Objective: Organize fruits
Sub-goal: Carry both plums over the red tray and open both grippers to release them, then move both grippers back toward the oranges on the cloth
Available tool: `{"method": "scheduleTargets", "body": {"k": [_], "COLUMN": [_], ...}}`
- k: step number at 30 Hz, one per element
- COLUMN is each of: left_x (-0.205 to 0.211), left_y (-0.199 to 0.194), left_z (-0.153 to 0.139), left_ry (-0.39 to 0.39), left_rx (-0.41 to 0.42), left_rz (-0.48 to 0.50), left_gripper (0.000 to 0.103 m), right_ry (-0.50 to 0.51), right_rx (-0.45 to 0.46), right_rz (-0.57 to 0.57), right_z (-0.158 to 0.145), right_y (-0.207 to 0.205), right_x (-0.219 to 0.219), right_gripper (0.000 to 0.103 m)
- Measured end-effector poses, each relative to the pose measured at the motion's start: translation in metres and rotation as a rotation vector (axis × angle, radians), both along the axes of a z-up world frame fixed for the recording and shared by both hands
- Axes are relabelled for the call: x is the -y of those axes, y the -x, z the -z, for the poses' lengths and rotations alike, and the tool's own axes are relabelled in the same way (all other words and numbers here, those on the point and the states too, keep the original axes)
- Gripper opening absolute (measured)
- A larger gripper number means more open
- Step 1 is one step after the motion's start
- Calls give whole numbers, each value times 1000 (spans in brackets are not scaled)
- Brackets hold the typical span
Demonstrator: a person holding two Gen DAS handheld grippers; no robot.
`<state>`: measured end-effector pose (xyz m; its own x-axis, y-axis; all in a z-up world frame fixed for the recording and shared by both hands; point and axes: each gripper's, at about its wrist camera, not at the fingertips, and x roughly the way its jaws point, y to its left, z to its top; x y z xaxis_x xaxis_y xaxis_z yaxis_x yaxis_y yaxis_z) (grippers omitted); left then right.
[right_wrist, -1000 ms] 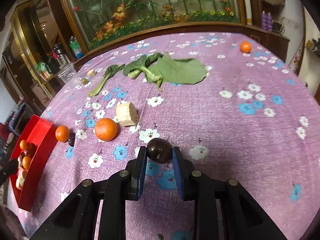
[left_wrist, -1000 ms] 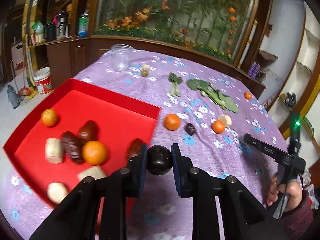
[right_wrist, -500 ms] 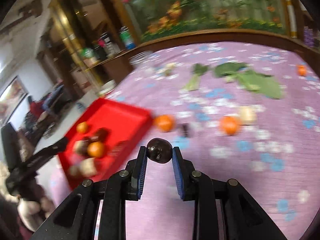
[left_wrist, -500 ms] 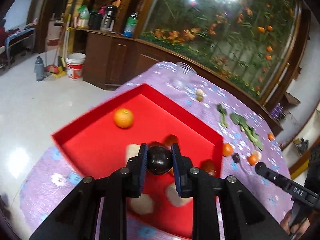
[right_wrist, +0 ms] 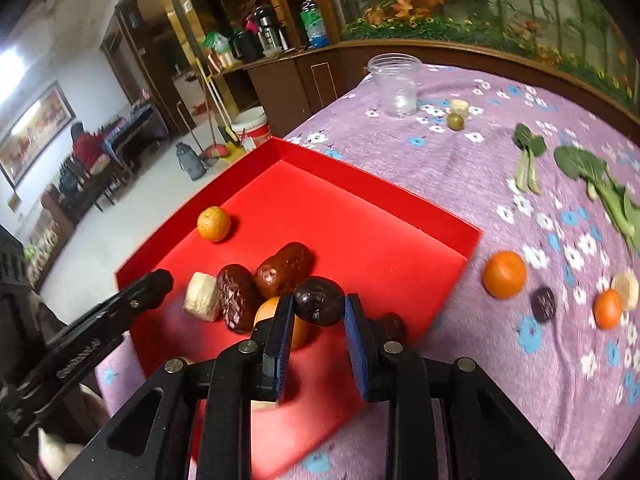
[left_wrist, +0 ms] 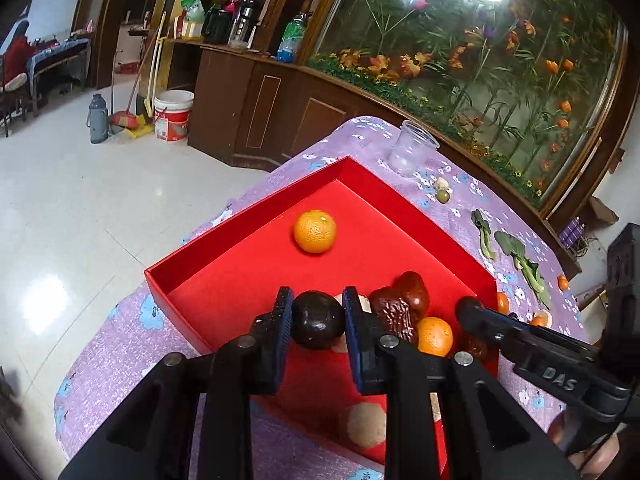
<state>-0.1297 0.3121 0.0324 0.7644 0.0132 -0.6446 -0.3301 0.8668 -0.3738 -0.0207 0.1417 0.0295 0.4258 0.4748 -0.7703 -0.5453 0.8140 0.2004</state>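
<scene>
My left gripper (left_wrist: 317,320) is shut on a dark round fruit (left_wrist: 318,320), held above the red tray (left_wrist: 240,248). My right gripper (right_wrist: 318,312) is shut on another dark round fruit (right_wrist: 319,306), also over the red tray (right_wrist: 360,216). In the tray lie an orange (left_wrist: 315,231), dark red dates (left_wrist: 404,304), a second orange (left_wrist: 435,336) and pale round pieces (right_wrist: 202,297). The right gripper shows in the left wrist view (left_wrist: 468,310). The left gripper shows in the right wrist view (right_wrist: 158,282).
On the purple flowered cloth lie an orange (right_wrist: 504,275), a small dark fruit (right_wrist: 543,304), a smaller orange (right_wrist: 608,309), leafy greens (right_wrist: 592,176) and a clear plastic cup (right_wrist: 396,84). The table edge drops to the tiled floor on the left.
Both grippers have moved over the red tray, each still holding its dark fruit. The right one swung left from the open cloth to the tray.
</scene>
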Motion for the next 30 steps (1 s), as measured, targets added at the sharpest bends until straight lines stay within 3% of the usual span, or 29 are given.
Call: {"method": "scheduleTargets", "body": {"k": [3, 5, 7, 11, 16, 26, 30], "left_x": [-2, -2, -3, -8, -10, 11, 32], "left_y": [-1, -1, 0, 2, 4, 13, 18], "left_z": [1, 0, -2, -4, -6, -31, -45], "left_ry": [25, 31, 39, 56, 69, 31, -2], "left_rx": [11, 24, 42, 56, 54, 89, 103], "left_rz": [18, 25, 23, 8, -16, 21, 61], "left_gripper": [27, 43, 52, 60, 61, 62, 62], "right_ry": [18, 29, 48, 53, 24, -57, -97], "right_rx": [8, 17, 33, 39, 55, 80, 84], "right_rz": [5, 6, 6, -3, 15, 77, 152], "right_z": [3, 5, 6, 7, 0, -25, -31], "right_y": [-5, -7, -7, -7, -6, 11, 20], "right_x": [-8, -11, -16, -19, -12, 34, 82], "right_gripper": [29, 29, 29, 31, 47, 50, 51]}}
